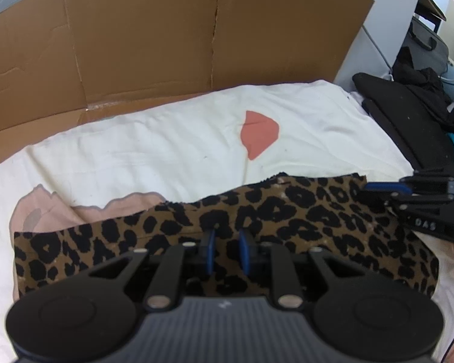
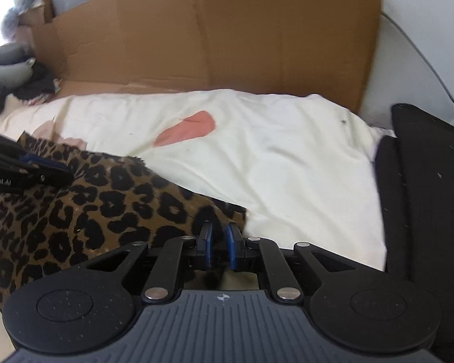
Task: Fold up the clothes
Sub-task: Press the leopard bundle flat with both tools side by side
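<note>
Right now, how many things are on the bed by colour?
Leopard-print: 1, folded garment
Cream: 1, sheet with coral patch
Brown: 1, cardboard
Black: 1, pile of clothes
Total: 4

The folded garment (image 1: 257, 227) lies on the sheet (image 1: 166, 145), at its near edge. Behind the sheet stands a cardboard panel (image 1: 166, 45). Right of the sheet lies a dark cushion (image 2: 423, 196), touching its edge.
</note>
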